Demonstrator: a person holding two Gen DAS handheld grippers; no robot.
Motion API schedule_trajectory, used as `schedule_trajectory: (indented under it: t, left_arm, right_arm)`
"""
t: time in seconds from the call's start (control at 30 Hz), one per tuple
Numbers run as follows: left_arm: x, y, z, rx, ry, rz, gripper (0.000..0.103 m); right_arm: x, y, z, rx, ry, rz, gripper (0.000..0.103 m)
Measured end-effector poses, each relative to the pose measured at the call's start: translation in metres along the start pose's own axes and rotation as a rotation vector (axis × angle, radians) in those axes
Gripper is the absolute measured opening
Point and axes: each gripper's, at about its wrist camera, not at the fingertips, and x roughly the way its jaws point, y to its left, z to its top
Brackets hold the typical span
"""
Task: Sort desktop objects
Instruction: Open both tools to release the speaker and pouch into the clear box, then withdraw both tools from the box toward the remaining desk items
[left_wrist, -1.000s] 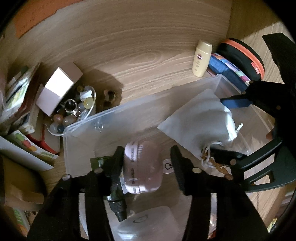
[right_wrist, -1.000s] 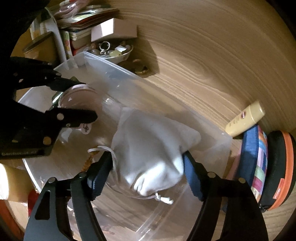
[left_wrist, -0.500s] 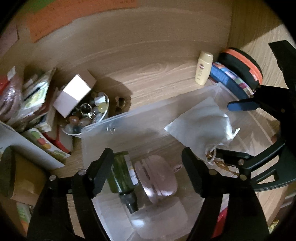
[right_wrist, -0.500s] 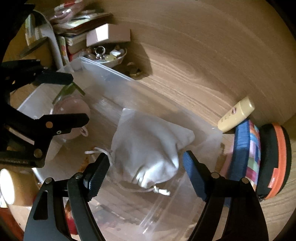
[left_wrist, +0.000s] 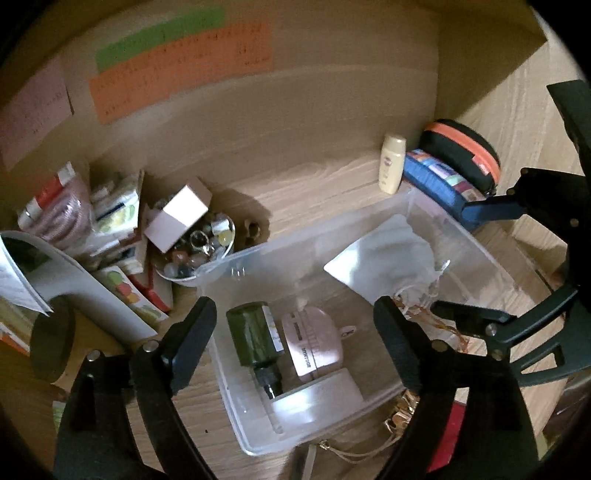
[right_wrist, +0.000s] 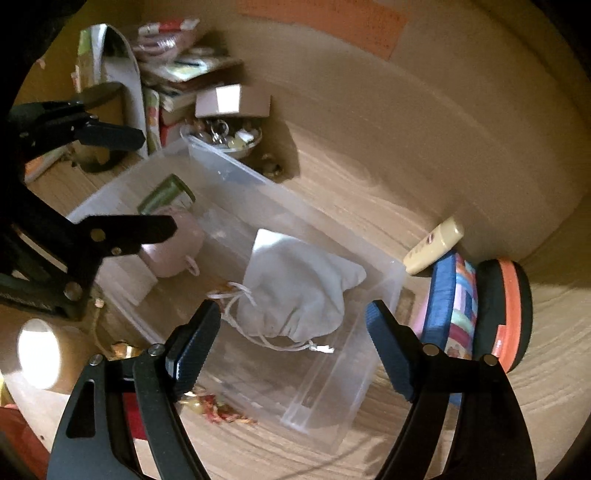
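A clear plastic bin (left_wrist: 295, 238) stands on the wooden desk. Inside lie a dark green bottle (left_wrist: 255, 332), a pink case (left_wrist: 310, 339), a flat white box (left_wrist: 317, 398) and a white drawstring pouch (left_wrist: 388, 258). My left gripper (left_wrist: 293, 310) hovers above the bottle and case, its jaws opening wide and touching neither. My right gripper (right_wrist: 291, 312) hangs open above the pouch (right_wrist: 295, 291), clear of it. In the right wrist view the left gripper's black fingers (right_wrist: 147, 225) stand over the pink case (right_wrist: 173, 251).
A cream bottle (left_wrist: 392, 162), a blue patterned pouch (left_wrist: 436, 177) and a black-and-orange case (left_wrist: 461, 147) sit behind the bin on the right. On the left are a bowl of trinkets (left_wrist: 199, 254), a small white box (left_wrist: 177, 218) and stacked books (left_wrist: 110, 229).
The left gripper let go of the pink case, which now lies in the bin beside the green bottle. Its jaws spread wider. Both grippers pulled up and back from the bin.
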Motion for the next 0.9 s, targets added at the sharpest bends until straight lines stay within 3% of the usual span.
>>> schedule_trajectory:
  t: [0.3,0.9]
  left_arm:
    - [-0.027,-0.002,-0.006,0.017,-0.058,0.005,0.092]
    - [-0.079,0.007,-0.037,0.004,-0.15,0.062,0.097]
  right_arm:
    - [-0.039,0.02,-0.004,-0.023,-0.078,-0.052,0.079]
    - [-0.086,0.029,-0.015,0.046,-0.201,-0.014,0.081]
